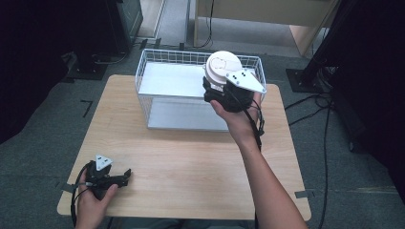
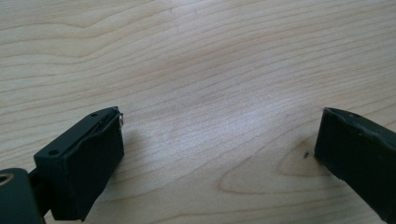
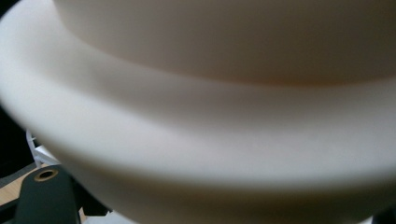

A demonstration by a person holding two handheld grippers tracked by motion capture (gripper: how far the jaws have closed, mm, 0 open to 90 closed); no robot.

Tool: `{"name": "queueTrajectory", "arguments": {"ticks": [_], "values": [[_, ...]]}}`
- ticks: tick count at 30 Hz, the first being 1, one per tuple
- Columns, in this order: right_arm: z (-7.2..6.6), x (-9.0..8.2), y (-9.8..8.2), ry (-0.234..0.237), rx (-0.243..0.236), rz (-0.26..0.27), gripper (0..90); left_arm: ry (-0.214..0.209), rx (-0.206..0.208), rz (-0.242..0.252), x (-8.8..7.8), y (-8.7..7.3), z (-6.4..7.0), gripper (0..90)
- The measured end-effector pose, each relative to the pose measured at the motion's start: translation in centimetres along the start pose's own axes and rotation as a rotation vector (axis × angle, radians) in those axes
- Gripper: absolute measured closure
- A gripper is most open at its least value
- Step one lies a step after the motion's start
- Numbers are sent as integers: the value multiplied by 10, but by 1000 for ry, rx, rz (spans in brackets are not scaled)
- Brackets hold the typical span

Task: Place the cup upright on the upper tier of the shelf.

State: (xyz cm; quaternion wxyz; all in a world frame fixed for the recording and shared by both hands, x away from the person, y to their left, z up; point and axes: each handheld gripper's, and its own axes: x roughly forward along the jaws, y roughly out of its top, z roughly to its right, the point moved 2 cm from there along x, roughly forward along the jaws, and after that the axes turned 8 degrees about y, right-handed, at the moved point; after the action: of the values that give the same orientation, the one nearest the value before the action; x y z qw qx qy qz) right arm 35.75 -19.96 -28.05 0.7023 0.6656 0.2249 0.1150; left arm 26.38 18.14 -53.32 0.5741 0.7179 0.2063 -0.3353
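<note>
Lowering the white bowl (image 1: 222, 66) into the wire basket (image 1: 143, 76) looks like the step in hand, and doing it well means keeping the bowl level, bringing it down clear of the basket's far right rim, and letting go only once its base sits on the basket floor. The bowl is held up in the air over the basket's right rear corner, seemingly upside down with its base ring facing up, though that is hard to be sure of from above. The right tongs (image 1: 216, 86) hold it from below and beside; in the right gripper view the bowl's pale curved wall (image 3: 196, 116) sits hard against the camera, so the tongs are clamped on the bowl, but how wide they stand cannot be read. A slow descent is wise, since the grip seems to be on one side only and the bowl could tip. The left tongs (image 1: 125, 175) rest low at the near left of the worktop (image 1: 191, 162), spread wide with nothing between them, the bare wood (image 2: 210, 93) showing in the gap.
</note>
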Motion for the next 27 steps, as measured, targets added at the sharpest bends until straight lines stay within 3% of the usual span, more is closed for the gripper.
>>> {"name": "queueTrajectory", "arguments": {"ticks": [11,18,21,27], "values": [[7,23,3,-36,-14,-14,160,1,1,1,0,0,0,15],[15,37,2,-52,9,-31,160,1,0,1,0,0,0,15],[17,43,0,-55,-10,-38,160,1,3,0,0,0,0,16],[21,50,0,-58,24,-37,159,1,1,1,0,0,0,16]]}}
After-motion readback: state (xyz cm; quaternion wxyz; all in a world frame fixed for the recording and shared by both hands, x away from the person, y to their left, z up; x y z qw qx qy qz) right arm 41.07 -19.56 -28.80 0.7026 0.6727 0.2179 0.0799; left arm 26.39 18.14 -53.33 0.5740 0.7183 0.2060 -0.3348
